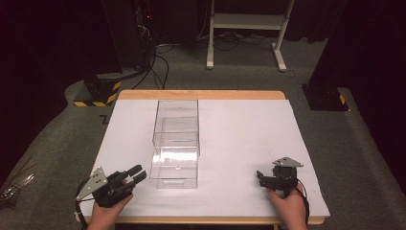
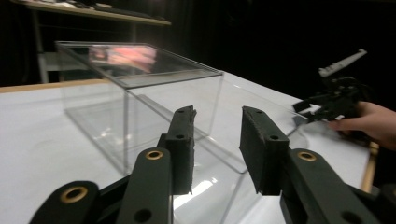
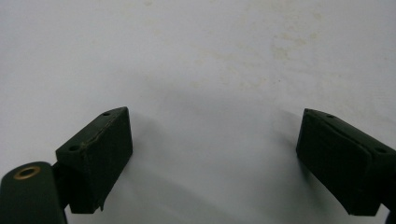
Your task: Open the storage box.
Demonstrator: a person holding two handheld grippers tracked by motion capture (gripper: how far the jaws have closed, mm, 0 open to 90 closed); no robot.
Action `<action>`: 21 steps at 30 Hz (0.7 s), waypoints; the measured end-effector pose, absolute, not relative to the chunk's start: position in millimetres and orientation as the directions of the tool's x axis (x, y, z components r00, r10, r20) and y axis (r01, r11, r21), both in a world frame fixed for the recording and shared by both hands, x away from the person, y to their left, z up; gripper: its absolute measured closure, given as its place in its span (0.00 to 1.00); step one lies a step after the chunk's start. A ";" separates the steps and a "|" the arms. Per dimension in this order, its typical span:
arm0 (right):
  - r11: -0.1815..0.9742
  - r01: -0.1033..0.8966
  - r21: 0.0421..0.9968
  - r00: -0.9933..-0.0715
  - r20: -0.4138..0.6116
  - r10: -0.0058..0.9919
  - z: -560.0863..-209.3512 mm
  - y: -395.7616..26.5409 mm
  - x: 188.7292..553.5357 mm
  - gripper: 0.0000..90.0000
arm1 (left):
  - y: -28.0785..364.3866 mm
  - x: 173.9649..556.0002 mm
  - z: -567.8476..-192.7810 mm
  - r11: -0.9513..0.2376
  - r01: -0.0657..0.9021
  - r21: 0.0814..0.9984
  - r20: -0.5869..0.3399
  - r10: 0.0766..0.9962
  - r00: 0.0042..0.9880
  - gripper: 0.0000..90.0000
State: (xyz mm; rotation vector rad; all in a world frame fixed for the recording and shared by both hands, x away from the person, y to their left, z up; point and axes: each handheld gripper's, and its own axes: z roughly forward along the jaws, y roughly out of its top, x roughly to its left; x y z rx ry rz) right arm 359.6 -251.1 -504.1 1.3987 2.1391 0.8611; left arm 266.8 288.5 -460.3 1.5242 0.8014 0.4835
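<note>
A clear plastic box [image 1: 175, 139] stands in the middle of the white table [image 1: 249, 129], its long side running from the far edge toward the person. In the left gripper view the box [image 2: 140, 88] rises just beyond the jaws, with a lower clear part reaching toward them. My left gripper [image 1: 140, 172] [image 2: 218, 114] rests at the near left, open, empty, pointing at the box's near end. At the near right sits my right gripper [image 1: 260, 178] [image 3: 215, 116], jaws wide open over bare table. It also appears far off as the right gripper [image 2: 322, 105], in a hand.
The table has a wooden rim [image 1: 201, 94]. On the carpet behind it stand a white frame [image 1: 249, 21], a black-and-yellow base [image 1: 98, 93] with cables, and a black base [image 1: 325, 98]. Shiny objects [image 1: 14, 184] lie on the floor at the left.
</note>
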 end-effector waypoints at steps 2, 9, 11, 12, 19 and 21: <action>0.294 0.646 0.705 -0.391 -0.026 0.920 -504.1 -251.1 359.6 0.12 | 294.1 268.0 -461.1 0.023 0.196 0.980 -0.146 0.756 0.638 0.68; 0.294 0.645 0.705 -0.391 -0.026 0.920 -504.1 -251.1 359.6 0.12 | 311.7 273.8 -466.4 0.033 0.211 0.977 -0.145 0.828 0.542 0.60; 0.294 0.646 0.705 -0.391 -0.026 0.920 -504.1 -251.1 359.6 0.12 | 316.1 275.4 -468.4 0.028 0.220 0.975 -0.140 0.846 0.514 0.59; 0.294 0.646 0.705 -0.391 -0.026 0.920 -504.1 -251.1 359.6 0.12 | 318.1 276.3 -469.6 0.021 0.223 0.975 -0.133 0.855 0.502 0.58; 0.294 0.646 0.705 -0.391 -0.026 0.920 -504.1 -251.1 359.6 0.12 | 324.0 285.1 -481.9 -0.074 0.299 0.951 -0.047 0.925 0.376 0.53; 0.294 0.646 0.705 -0.391 -0.026 0.920 -504.1 -251.1 359.6 0.12 | 323.2 289.2 -487.5 -0.104 0.342 0.934 -0.023 0.937 0.348 0.50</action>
